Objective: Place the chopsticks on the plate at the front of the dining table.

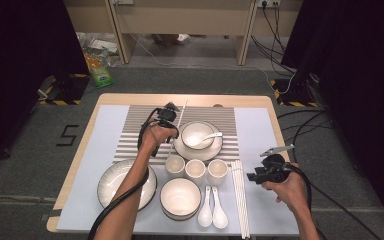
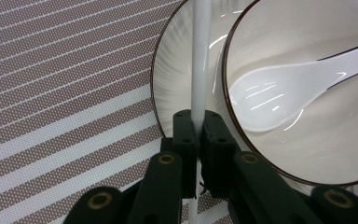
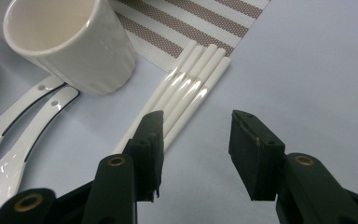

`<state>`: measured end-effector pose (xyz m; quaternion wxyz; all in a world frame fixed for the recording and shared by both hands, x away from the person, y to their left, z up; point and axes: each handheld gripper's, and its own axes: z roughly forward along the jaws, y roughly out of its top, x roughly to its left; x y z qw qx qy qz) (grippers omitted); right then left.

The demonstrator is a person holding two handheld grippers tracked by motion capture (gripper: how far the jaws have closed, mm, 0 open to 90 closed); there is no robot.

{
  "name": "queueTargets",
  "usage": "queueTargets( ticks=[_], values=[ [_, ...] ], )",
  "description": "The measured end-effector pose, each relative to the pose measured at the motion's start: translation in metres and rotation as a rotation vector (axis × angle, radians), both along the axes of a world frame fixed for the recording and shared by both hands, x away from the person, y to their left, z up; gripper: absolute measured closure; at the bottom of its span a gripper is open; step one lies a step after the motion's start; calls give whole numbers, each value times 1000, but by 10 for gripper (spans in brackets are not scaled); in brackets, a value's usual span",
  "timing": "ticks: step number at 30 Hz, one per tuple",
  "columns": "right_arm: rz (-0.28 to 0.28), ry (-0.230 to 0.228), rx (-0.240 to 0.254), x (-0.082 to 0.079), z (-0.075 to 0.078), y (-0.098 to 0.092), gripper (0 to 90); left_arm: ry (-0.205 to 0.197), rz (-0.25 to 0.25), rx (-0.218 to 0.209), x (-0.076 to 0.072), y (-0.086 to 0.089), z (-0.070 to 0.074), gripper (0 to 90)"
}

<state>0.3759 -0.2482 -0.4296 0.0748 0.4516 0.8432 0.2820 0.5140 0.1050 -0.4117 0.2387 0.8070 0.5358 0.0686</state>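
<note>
The left hand-held gripper (image 2: pixel 198 128) is clamping one thin, glossy white chopstick (image 2: pixel 200 56) mid-shaft beside the plate (image 2: pixel 168 88) under the bowl (image 2: pixel 307 154), likely light, stiff and slippery, while the right hand-held gripper (image 3: pixel 196 149) is hovering, jaws apart, over the chopstick bundle (image 3: pixel 186 88) on the desk (image 3: pixel 307 60).

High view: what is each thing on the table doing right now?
Left hand-held gripper: shut on chopstick.
Right hand-held gripper: open, above chopstick bundle.
Spoon: lying in small bowl.
Small bowl: sitting on plate.
Three cups: upright, empty.
Two spoons: lying side by side.
</note>
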Motion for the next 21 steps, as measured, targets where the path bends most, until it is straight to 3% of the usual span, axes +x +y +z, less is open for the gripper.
queueTargets(
  ticks=[12,21],
  values=[
    [3,11,12,0,-6,-2,549,26,3,-4,9,-5,-18,848],
    [1,13,16,-1,-9,-7,546,35,16,-8,15,-7,-23,848]
  ],
)
